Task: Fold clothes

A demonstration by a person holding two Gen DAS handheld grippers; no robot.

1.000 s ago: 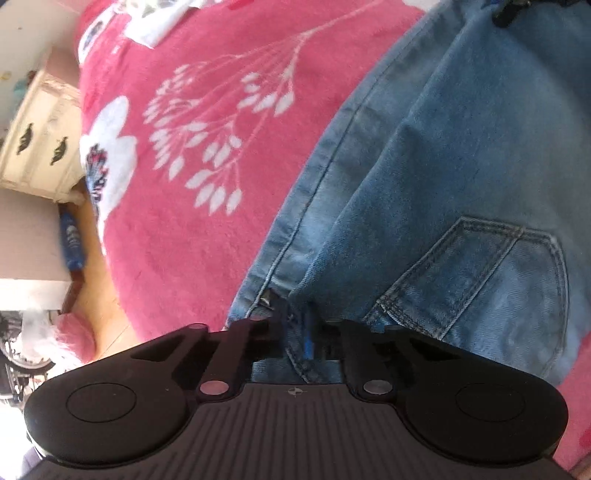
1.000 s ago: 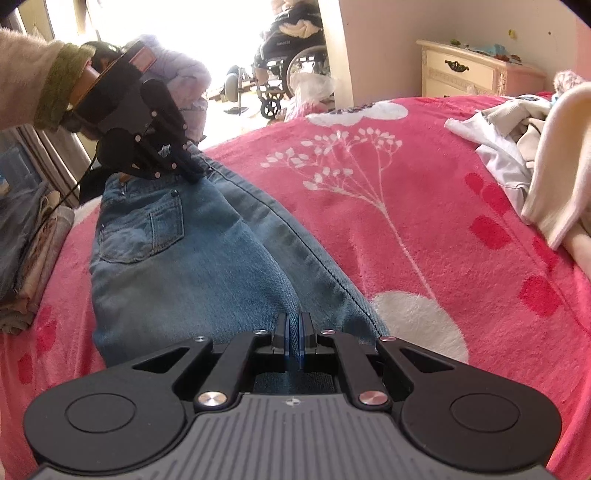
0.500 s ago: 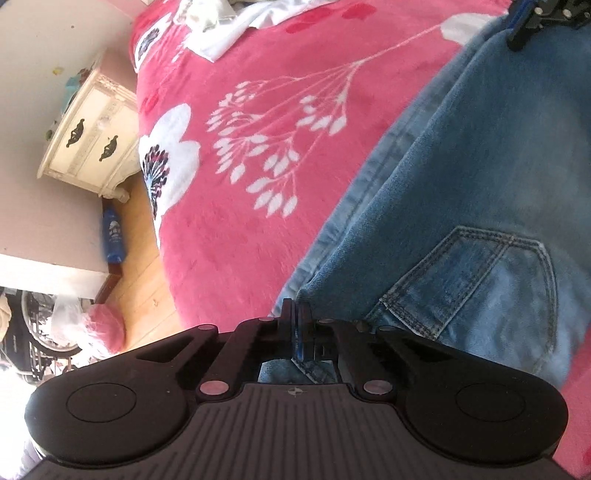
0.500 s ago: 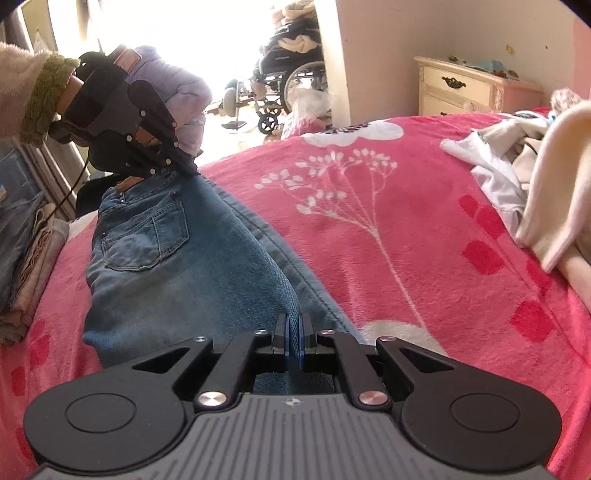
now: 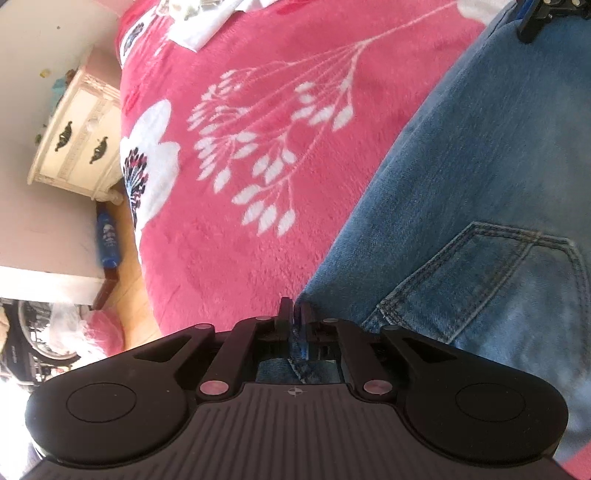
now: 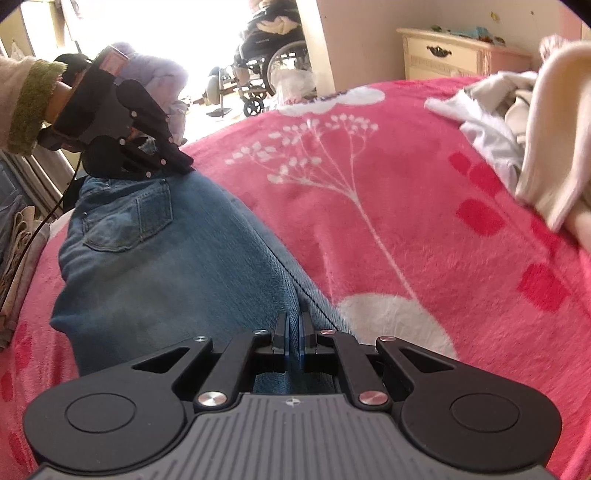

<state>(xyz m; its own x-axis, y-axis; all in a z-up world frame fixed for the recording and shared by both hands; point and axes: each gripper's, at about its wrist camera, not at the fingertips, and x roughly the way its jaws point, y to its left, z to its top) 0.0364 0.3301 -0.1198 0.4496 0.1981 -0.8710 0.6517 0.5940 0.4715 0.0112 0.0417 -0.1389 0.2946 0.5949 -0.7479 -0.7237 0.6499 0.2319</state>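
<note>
From the left wrist view, the left tool [image 5: 293, 314] was clenched on a denim edge at the waist end of the jeans [image 5: 480, 192], close by a stitched back pocket [image 5: 495, 280]. The jeans lay along the pink floral blanket [image 5: 258, 110] of the bed, the legs seemingly doubled one over the other. The right tool [image 5: 535, 14] showed at the far end of the denim. Past the bed stood a cream dresser [image 5: 77, 144] and a blue bottle [image 5: 108, 240] on the floor; its label was too blurred to read.

From the right wrist view, the right tool [image 6: 294, 325] pinched a fold of denim at the leg end, while the left tool [image 6: 184, 162] gripped near the waistband. A heap of pale clothes [image 6: 517, 122] waited on the blanket to the right, and a wheelchair [image 6: 269, 62] stood in the doorway.

The step in hand looked like the lengthwise fold held taut; next would probably be carrying one end across to the other, both grips kept firm. No writing was legible.
</note>
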